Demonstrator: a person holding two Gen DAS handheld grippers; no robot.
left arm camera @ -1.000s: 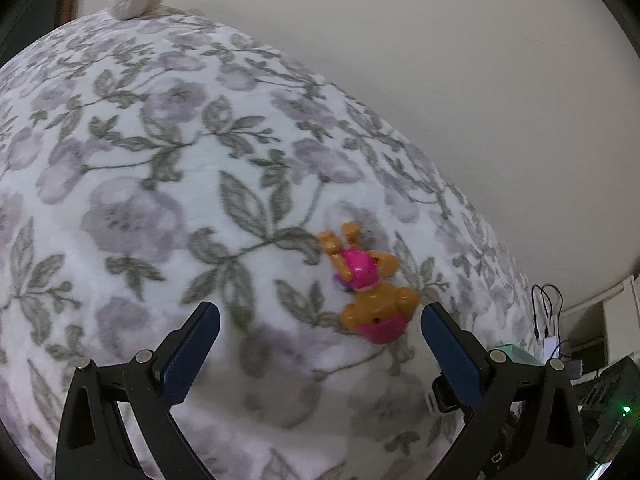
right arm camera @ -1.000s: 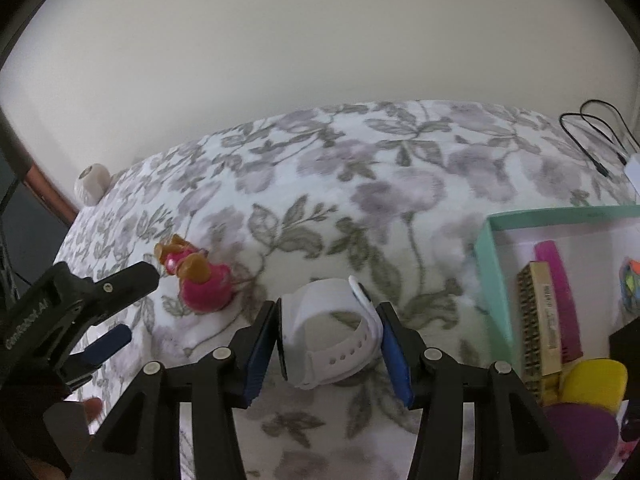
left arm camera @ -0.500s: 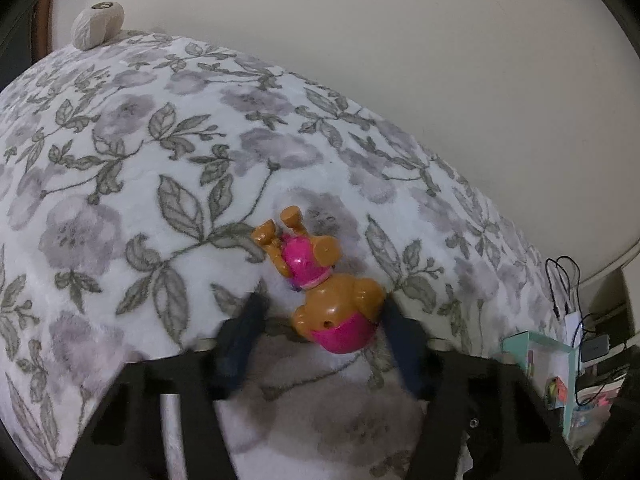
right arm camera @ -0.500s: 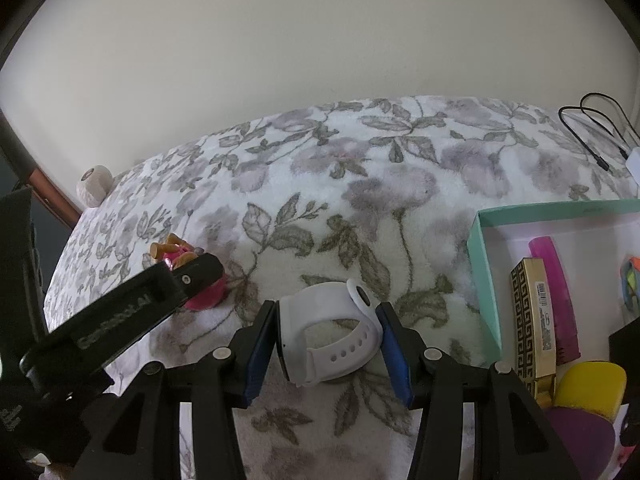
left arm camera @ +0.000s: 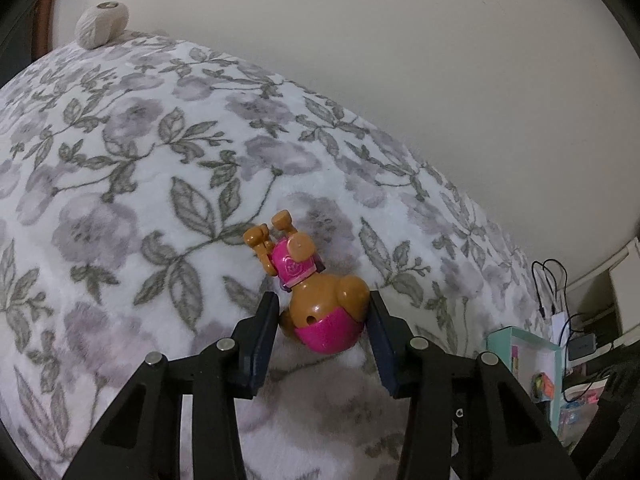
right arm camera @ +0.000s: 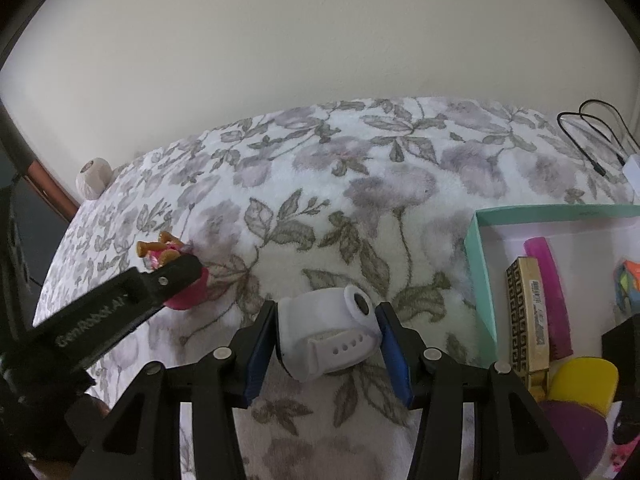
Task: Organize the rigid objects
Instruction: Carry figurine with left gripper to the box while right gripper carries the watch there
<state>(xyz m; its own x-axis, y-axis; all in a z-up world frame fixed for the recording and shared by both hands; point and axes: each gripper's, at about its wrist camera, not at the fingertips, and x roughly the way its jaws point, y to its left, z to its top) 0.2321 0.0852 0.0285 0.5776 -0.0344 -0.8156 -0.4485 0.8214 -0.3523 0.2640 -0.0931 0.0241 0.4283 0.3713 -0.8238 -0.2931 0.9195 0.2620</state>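
Left claw (left arm camera: 323, 322) pinching toy dog (left arm camera: 316, 300), right claw (right arm camera: 327, 326) pinching white watch (right arm camera: 328, 332) beside teal box (right arm camera: 480, 264).

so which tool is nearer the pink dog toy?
Left. The left tool straddles the pink dog toy, one finger on each side of its head. The right tool sits off to the toy's right, shut on the white watch.

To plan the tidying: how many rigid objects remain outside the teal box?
2: the toy dog in the left gripper, the white watch in the right gripper.
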